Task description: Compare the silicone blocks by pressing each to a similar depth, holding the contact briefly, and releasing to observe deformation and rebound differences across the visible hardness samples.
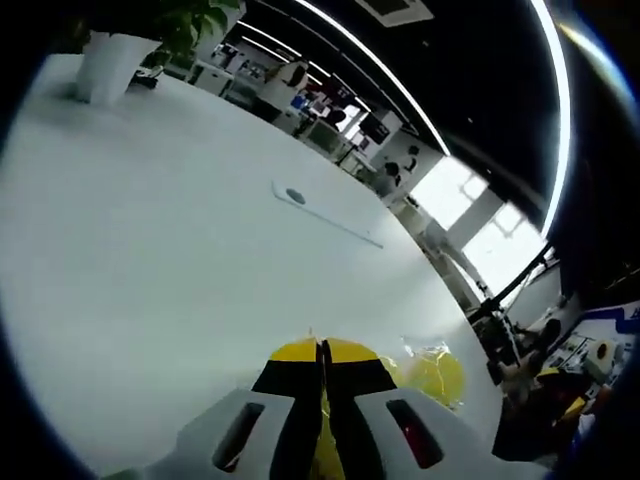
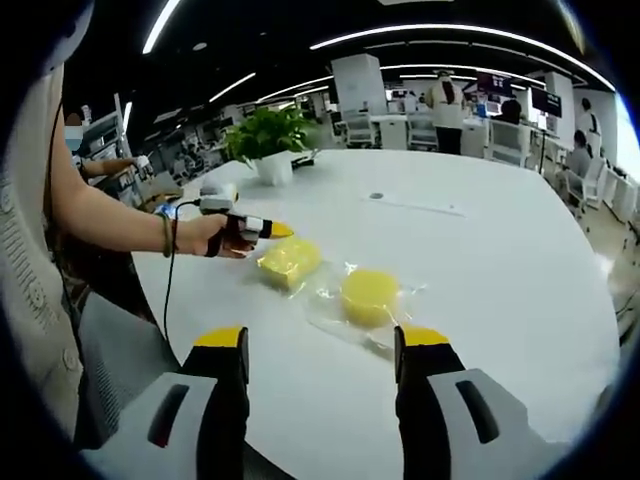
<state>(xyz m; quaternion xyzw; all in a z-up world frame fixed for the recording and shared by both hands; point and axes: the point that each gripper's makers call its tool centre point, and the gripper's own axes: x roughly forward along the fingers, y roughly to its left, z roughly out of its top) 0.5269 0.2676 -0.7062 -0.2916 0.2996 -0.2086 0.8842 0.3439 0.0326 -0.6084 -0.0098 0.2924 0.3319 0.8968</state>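
While the left gripper (image 2: 283,230) sits pressed together by one yellow block (image 2: 288,262), the right gripper (image 2: 322,345) waits spread wide.
Two yellow blocks lie in clear wraps on the white table (image 2: 480,270). A hand (image 2: 215,236) holds the left gripper's yellow tips just beside the nearer block; touching or not, I cannot tell. The round block (image 2: 369,295) lies near, in front of the right gripper. A green plant (image 2: 268,135) stands far back.

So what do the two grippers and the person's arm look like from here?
Both grippers have white bodies, black jaws and yellow tips: the right gripper and the left gripper. A dark cable hangs from the left one. The hand wears a wrist bracelet; the sleeve is light knit.
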